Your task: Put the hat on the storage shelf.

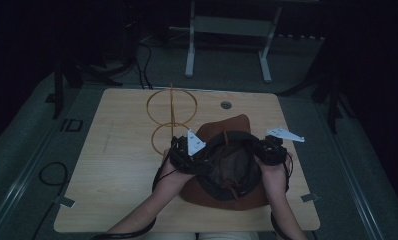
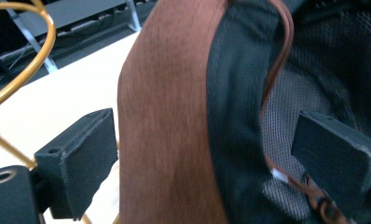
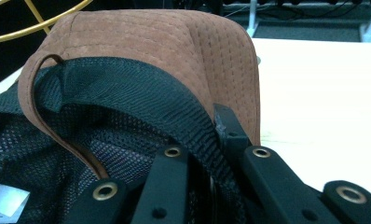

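A brown brimmed hat (image 1: 227, 165) with a dark mesh lining lies crown down at the table's near middle, held up between my two grippers. My left gripper (image 1: 187, 155) is at its left side. In the left gripper view the jaws of my left gripper (image 2: 207, 140) stand wide apart astride the hat's brim (image 2: 165, 116), one jaw outside and one over the lining, not pressing. My right gripper (image 1: 269, 150) is at the hat's right side. In the right gripper view my right gripper (image 3: 216, 135) is shut on the hat's black inner band and the brim (image 3: 165, 42).
A gold wire stand (image 1: 171, 117) of two hoops on an upright rod rises just behind the left gripper, and part of one gold hoop (image 2: 34, 60) shows close to that gripper. The wooden table (image 1: 117, 165) has a cable hole (image 1: 226, 105) at the back. A cable loop (image 1: 52, 175) lies on the floor at left.
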Demonstrator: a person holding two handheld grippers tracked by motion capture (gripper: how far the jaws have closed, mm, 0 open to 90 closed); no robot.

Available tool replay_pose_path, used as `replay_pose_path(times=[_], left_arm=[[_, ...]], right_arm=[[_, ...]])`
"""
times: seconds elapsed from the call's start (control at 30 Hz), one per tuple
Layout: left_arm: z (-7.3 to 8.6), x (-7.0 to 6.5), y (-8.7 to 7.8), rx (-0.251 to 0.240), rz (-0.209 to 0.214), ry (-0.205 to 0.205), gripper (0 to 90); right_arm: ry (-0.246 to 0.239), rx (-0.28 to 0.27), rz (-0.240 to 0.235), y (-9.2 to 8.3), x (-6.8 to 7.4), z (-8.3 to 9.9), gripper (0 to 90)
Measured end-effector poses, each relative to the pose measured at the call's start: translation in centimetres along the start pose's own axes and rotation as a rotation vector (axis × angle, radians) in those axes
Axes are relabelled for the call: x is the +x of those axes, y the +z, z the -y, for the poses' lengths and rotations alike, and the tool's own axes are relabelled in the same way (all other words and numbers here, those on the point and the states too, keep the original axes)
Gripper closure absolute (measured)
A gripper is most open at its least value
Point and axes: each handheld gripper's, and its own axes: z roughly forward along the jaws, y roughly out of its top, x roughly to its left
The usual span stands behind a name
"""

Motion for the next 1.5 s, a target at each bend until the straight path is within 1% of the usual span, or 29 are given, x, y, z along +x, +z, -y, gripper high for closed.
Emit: replay_pose_path(times=[0.07,0.2,0.27,0.33,0.4,0.43,0.5,0.53,0.57,0.6,0.63,0.77,0.8,0.83,0.87,0.93,0.97,1.03,1.07,1.13,1.17,1.2,1.27,1.3,1.33,1.4,1.43,1.47,1.5], left_arm=[[-0.3,-0.2,0.8,0.032,-0.016,0.009,13.9],[-0.4,-0.1,1.8,0.071,-0.048,0.001,28.9],[-0.4,0.0,2.2,0.089,-0.025,-0.005,38.6],[-0.5,-0.1,2.4,0.096,-0.03,0.012,46.8],[-0.5,0.0,2.5,0.098,-0.04,0.011,57.1],[-0.5,0.0,2.6,0.099,-0.051,0.015,64.7],[-0.4,0.3,2.6,0.09,-0.049,0.002,76.6],[-0.4,0.3,2.6,0.09,-0.049,0.002,80.2],[-0.5,0.2,2.3,0.069,-0.075,0.003,80.2],[-0.5,0.2,2.2,0.062,-0.082,0.005,85.8],[-0.5,0.3,2.0,0.053,-0.084,0.01,86.3],[-0.7,0.1,1.6,0.042,-0.081,0.021,86.4],[-0.8,0.1,1.4,0.037,-0.078,0.025,86.5],[-0.8,0.1,1.2,0.03,-0.078,0.032,86.5],[-0.8,0.1,0.9,0.024,-0.08,0.04,86.5],[-0.7,0.2,0.4,0.01,-0.071,0.046,86.7],[-0.7,0.2,0.1,0.008,-0.068,0.055,86.7],[-0.6,0.3,-0.5,-0.007,-0.064,0.058,86.7],[-0.6,0.3,-0.8,-0.005,-0.065,0.065,86.7],[-0.3,0.4,-1.2,-0.017,-0.075,0.067,86.7],[-0.1,0.5,-1.4,-0.029,-0.069,0.075,86.7],[0.1,0.5,-1.6,-0.036,-0.074,0.081,86.6],[0.4,0.8,-2.1,-0.06,-0.04,0.069,86.6],[0.5,0.8,-2.4,-0.07,-0.03,0.072,86.6],[0.6,0.8,-2.8,-0.078,-0.025,0.083,86.6],[0.8,0.9,-3.5,-0.095,-0.006,0.101,86.6],[1.1,1.2,-4.3,-0.123,0.019,0.11,86.6],[1.1,1.2,-4.3,-0.123,0.019,0.11,86.5],[1.2,1.4,-4.8,-0.143,0.038,0.121,86.5]], right_arm=[[0.004,-0.004,-0.009,-0.2,0.0,0.1,84.2],[-0.018,-0.008,-0.003,-0.7,0.2,0.1,84.2],[-0.017,-0.012,-0.006,-0.9,0.2,0.1,84.2],[-0.023,-0.011,-0.009,-1.1,0.3,0.1,84.2],[-0.029,-0.008,-0.009,-1.2,0.4,0.1,84.1],[-0.032,-0.01,-0.006,-1.3,0.5,0.2,84.2],[-0.029,-0.008,-0.014,-1.6,0.6,0.4,84.1],[-0.029,-0.008,-0.014,-1.6,0.6,0.4,84.1],[-0.033,-0.008,-0.015,-1.7,0.7,0.5,84.1],[-0.059,-0.004,-0.02,-2.0,1.3,0.7,83.9],[-0.084,-0.006,-0.016,-2.5,1.7,0.9,83.7],[-0.089,0.003,-0.024,-3.1,2.0,1.1,81.8],[-0.088,0.002,-0.048,-3.6,1.8,1.2,75.3],[-0.088,0.002,-0.048,-3.6,1.8,1.2,75.3],[-0.077,0.0,-0.064,-3.9,1.6,1.2,69.5],[-0.067,0.01,-0.14,-5.2,1.2,1.3,57.5],[-0.067,0.01,-0.14,-5.2,1.2,1.3,57.5],[-0.117,0.009,-0.172,-6.1,1.4,1.5,50.5],[-0.12,0.002,-0.208,-6.6,1.4,1.5,50.7],[-0.117,-0.033,-0.314,-7.7,1.1,1.4,49.2],[-0.134,-0.066,-0.339,-8.3,0.8,1.3,49.1],[-0.182,-0.105,-0.334,-9.1,0.1,1.3,47.1],[-0.199,-0.094,-0.277,-9.2,-1.0,1.2,45.3],[-0.199,-0.094,-0.277,-9.2,-1.0,1.2,45.3],[-0.196,-0.068,-0.214,-9.0,-2.2,1.4,45.5],[-0.183,-0.031,-0.188,-8.6,-3.5,1.7,45.9],[-0.179,-0.006,-0.164,-8.5,-4.0,1.9,47.9],[-0.18,0.014,-0.163,-8.4,-4.4,2.0,46.8],[-0.18,0.014,-0.163,-8.4,-4.4,2.0,46.8]])
